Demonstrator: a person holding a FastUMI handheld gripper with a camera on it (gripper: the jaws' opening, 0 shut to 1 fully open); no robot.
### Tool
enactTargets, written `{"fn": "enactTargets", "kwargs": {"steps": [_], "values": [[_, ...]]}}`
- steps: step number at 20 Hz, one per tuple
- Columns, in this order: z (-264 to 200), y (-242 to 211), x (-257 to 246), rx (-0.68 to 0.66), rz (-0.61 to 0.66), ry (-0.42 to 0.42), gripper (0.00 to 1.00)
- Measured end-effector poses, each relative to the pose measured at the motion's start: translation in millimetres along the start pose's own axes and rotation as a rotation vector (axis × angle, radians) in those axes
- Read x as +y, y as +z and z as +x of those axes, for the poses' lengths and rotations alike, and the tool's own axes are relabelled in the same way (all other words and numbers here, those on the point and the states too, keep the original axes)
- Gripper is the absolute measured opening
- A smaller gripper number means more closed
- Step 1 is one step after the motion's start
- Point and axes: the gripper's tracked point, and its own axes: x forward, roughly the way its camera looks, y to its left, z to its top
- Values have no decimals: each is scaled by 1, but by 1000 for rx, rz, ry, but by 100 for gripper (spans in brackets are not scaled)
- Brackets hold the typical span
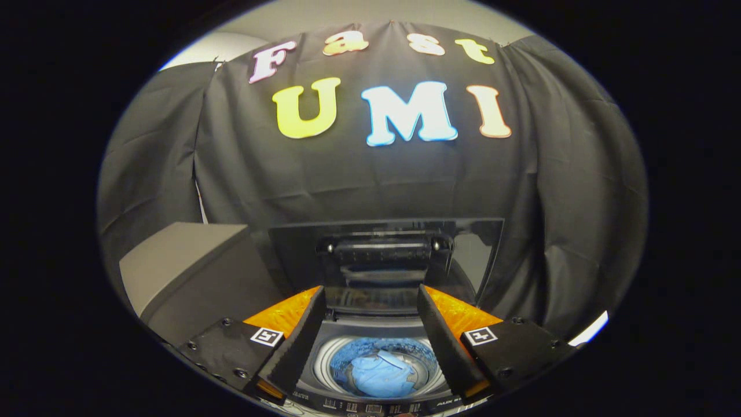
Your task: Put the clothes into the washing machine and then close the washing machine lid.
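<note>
The top-loading washing machine (pixel 324 387) stands just below and ahead of my fingers, its drum open. A light blue garment (pixel 379 373) lies bunched inside the drum, seen between my fingers. The dark glass lid (pixel 385 255) stands raised upright behind the drum, against the booth's cloth wall. My gripper (pixel 370 301) hovers above the drum, open, with a wide gap and nothing between its fingers.
A grey box-like unit (pixel 185 263) stands to the left of the washing machine, its flat top about level with the lid's hinge. Black cloth wall (pixel 556 202) hangs close behind and to the right of the machine.
</note>
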Motion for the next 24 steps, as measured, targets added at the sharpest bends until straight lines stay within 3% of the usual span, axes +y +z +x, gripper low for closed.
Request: {"fn": "enactTargets", "kwargs": {"steps": [11,24], "values": [[35,87,7,-165,8,-11,97],[125,107,17,-127,-40,-41,97]]}}
